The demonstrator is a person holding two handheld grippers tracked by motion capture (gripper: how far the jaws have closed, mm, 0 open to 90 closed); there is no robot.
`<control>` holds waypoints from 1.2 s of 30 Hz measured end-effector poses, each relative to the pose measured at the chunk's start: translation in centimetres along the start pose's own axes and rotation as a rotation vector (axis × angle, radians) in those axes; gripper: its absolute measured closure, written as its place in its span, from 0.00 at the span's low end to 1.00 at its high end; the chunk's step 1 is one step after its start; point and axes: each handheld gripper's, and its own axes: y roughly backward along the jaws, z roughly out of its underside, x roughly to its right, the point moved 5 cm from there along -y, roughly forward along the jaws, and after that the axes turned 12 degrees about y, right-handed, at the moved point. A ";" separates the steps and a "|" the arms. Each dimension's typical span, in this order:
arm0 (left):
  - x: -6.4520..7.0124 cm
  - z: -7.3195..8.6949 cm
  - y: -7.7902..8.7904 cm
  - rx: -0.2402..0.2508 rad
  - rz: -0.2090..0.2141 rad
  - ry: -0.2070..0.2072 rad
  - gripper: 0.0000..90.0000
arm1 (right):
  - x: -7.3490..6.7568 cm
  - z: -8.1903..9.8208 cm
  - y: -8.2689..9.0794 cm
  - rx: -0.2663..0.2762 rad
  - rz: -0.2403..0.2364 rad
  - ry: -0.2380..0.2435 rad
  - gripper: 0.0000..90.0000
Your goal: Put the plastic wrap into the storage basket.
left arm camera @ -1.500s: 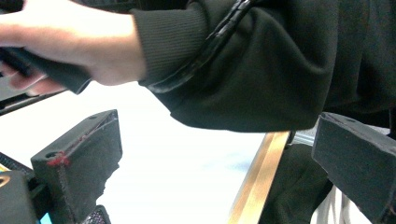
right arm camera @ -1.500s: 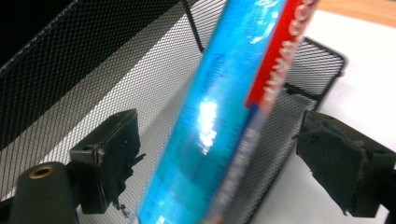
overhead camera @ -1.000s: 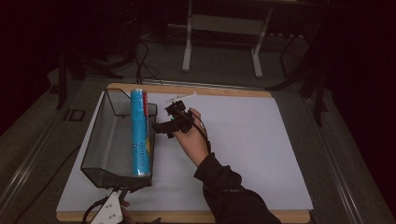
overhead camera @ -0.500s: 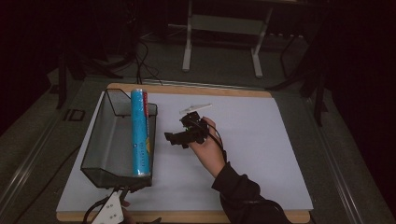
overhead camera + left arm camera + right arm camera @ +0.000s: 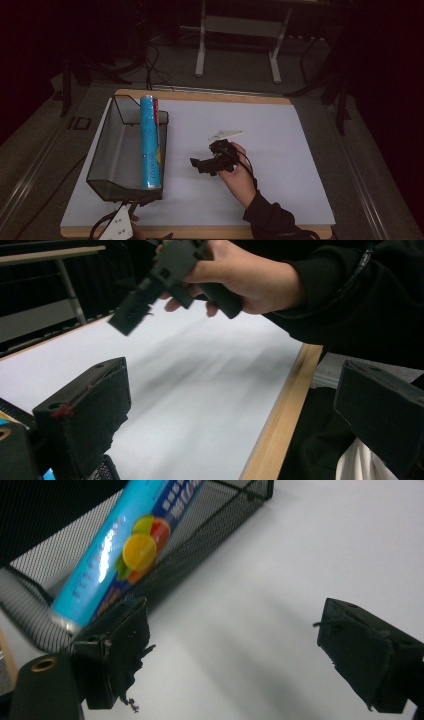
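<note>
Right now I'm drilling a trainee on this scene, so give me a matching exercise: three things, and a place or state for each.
Things:
1. tube
2. basket
3. right gripper

Places or states:
A. open, above the bare mat
B. black mesh, on the mat's left side
C. lying along the basket's right wall

Pairs: 1-C, 2-B, 3-A

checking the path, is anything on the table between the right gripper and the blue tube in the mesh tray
Nothing lies between the right gripper and the blue tube; only the mesh tray wall beside it.
</note>
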 end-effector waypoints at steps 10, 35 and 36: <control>0.1 0.0 -0.1 0.000 0.001 -0.002 0.03 | 0.1 3.7 1.5 -0.015 0.002 0.000 0.15; 0.1 0.1 -0.2 -0.009 0.003 -0.003 0.03 | 1.3 8.5 5.5 -0.010 0.042 -0.013 0.16; 0.1 0.1 -0.2 -0.009 0.004 -0.004 0.03 | 1.3 8.7 5.6 -0.013 0.041 -0.006 0.16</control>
